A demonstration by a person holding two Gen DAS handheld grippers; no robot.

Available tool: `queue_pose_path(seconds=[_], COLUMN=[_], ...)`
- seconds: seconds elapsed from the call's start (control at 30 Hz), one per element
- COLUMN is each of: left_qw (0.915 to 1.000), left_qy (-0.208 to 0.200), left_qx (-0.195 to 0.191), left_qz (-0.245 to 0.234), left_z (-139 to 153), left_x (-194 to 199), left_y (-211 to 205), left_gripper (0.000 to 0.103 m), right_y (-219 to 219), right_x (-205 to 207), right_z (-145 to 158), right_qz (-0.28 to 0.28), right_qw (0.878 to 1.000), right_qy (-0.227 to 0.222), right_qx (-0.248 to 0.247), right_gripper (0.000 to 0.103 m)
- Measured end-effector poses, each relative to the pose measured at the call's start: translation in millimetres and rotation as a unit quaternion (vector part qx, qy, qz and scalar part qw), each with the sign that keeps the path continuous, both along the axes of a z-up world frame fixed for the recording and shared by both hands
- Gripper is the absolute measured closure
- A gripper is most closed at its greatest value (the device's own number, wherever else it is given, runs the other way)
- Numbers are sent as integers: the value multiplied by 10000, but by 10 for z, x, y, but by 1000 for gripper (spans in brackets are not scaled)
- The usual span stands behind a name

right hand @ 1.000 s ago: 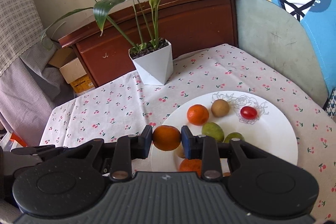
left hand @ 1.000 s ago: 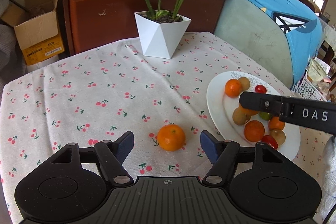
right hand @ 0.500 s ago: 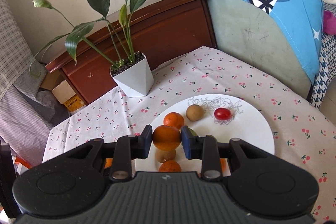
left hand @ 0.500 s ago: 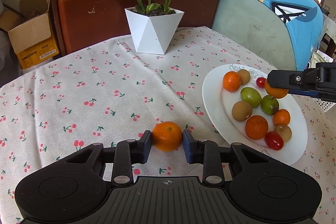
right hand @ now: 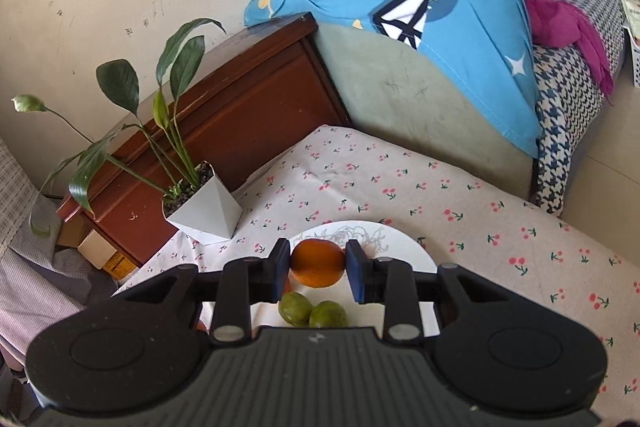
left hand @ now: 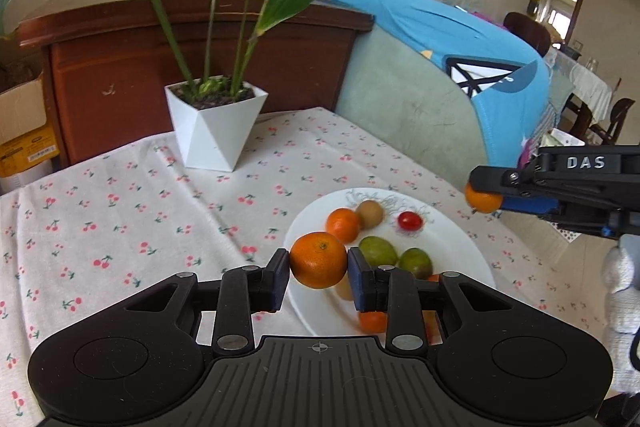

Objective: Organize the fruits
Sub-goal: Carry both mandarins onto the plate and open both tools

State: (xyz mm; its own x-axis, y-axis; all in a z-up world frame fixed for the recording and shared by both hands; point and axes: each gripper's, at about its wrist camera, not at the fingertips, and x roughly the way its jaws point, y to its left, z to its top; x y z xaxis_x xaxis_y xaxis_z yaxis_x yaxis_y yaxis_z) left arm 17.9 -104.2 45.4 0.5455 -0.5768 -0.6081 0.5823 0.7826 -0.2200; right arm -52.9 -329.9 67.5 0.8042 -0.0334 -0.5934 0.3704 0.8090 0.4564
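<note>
Squarely between pads, tangerine [left hand: 318, 259], stem end up.

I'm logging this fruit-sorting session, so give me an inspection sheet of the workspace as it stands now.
Surface: table under a cherry-print cloth, lightly wrinkled.
Job's things: white plate with an orange, a brown fruit, a red tomato and two green fruits; more partly hidden.
Clutter: potted plant at the far edge.
Grippers: left gripper shut on an orange; right gripper shut on another orange above the plate.
Cables: a white cord on the bedding, far right in the right wrist view.
Surroundings: wooden cabinet, blue cover, cardboard boxes.
</note>
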Motion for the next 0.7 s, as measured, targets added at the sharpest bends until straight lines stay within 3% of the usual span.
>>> queue_pose_path(seconds=[0.37,0.7], left_qw=[9984,9972], left_qy=[-79,-95], left_qx=[223,458], left_qz=[-513,-582], left_z=[-111,-190], left_x=[-170,-257], left_y=[-474,-595], left_gripper=[74,72], right_y=[-118,-123], right_x=[-60,-67], right_z=[-222,-314], right_qz=[-251,-368], right_qw=[9983,9965], right_qy=[420,609], right_qx=[332,449], right_gripper=[73,70])
